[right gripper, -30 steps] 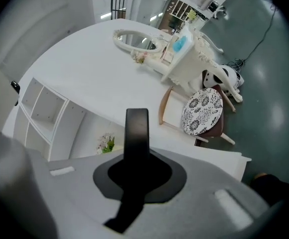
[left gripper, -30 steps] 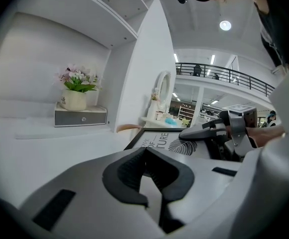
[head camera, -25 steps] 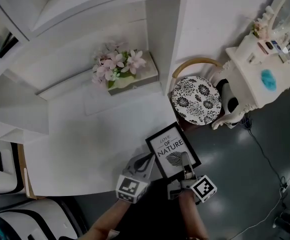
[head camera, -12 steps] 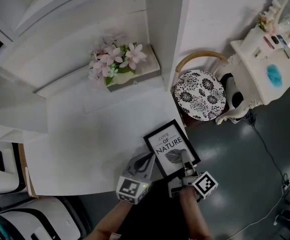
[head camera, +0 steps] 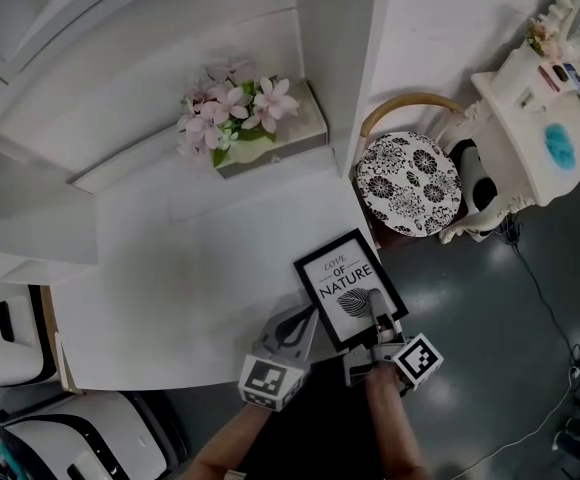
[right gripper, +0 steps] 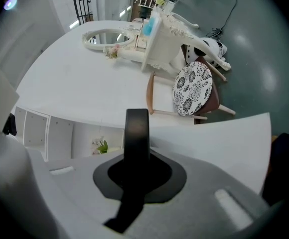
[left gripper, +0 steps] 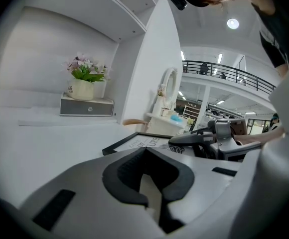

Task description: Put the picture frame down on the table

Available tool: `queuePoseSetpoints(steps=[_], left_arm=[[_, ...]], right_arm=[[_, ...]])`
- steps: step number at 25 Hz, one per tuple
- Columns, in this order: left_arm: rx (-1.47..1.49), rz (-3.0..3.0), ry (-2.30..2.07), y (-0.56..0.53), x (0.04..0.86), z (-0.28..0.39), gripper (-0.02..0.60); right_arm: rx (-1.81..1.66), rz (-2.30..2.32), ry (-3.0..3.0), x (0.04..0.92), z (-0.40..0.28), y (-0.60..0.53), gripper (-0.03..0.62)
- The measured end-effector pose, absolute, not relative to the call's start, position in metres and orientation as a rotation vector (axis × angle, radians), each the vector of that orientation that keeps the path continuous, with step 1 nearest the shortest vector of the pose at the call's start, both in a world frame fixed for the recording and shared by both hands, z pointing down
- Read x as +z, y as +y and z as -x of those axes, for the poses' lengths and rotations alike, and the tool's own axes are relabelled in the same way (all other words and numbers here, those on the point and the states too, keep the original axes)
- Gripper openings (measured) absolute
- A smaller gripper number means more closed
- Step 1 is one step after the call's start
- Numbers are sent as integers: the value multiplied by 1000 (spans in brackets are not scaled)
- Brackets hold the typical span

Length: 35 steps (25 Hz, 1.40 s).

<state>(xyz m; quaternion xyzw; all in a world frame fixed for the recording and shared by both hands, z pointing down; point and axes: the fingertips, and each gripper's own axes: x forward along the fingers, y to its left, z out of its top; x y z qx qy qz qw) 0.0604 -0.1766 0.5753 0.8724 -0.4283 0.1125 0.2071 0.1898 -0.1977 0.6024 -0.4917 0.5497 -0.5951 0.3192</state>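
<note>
One picture frame (head camera: 342,273) clamped in right tongs (head camera: 376,301), left tongs (head camera: 308,316) closed beside

Black picture frame (head camera: 348,290), print upward, at table (head camera: 170,298) corner

The white table (head camera: 185,278) carries a grey box (head camera: 290,143) at its back, topped by potted pink flowers (head camera: 232,113), while the black picture frame (head camera: 348,288) lies flat over its front right corner.
</note>
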Motion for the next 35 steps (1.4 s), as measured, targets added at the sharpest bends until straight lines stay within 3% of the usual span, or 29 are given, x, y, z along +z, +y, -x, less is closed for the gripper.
queuePoseSetpoints(steps=[35], left_arm=[[353, -2449, -1127, -164, 584, -59, 12]], right_arm=[[-1631, 1395, 1357, 622, -184, -202, 23]])
